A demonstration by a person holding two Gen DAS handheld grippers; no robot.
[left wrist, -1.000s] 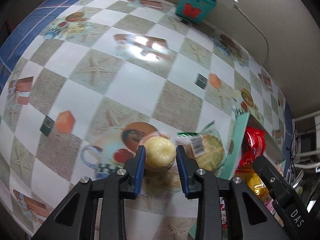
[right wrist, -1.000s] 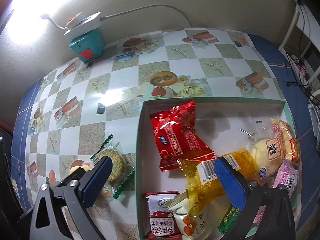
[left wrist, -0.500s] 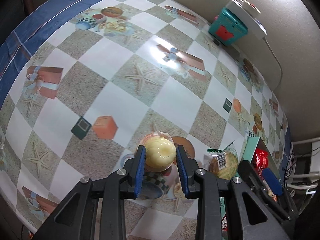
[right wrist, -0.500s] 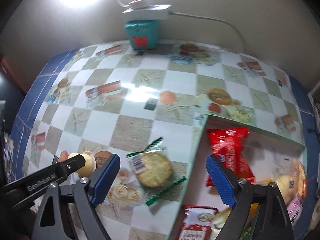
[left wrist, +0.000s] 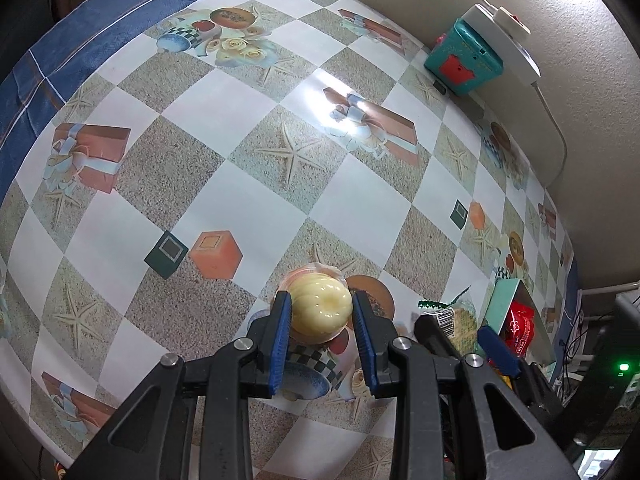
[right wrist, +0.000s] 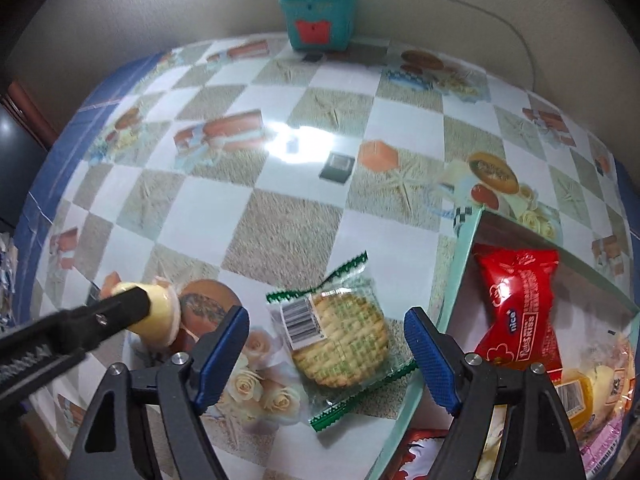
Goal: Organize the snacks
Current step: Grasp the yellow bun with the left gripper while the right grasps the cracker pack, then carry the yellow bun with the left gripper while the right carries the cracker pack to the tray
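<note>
My left gripper (left wrist: 320, 312) is shut on a pale yellow jelly cup (left wrist: 320, 309), held just above the patterned tablecloth; the same jelly cup (right wrist: 158, 320) shows at the lower left of the right wrist view. A wrapped round cracker (right wrist: 340, 336) in a clear packet with green edges lies on the cloth beside the box. My right gripper (right wrist: 326, 348) hangs over the cracker, one blue finger on each side. Its jaws are closing, and the pads stand clear of the packet. The teal box (right wrist: 460, 280) at the right holds a red snack pack (right wrist: 520, 320) and several other packets.
A teal toy box (right wrist: 318, 18) with a white power strip (left wrist: 504, 36) and cord on top stands at the back against the wall. Blue cloth (left wrist: 80, 28) borders the table's left edge. The checkered tablecloth (right wrist: 280, 224) spreads across the table.
The right gripper swung left from above the box to over the cracker, sinking, and its jaws narrowed. The left gripper carried the jelly cup leftwards, away from the box, keeping its grip.
</note>
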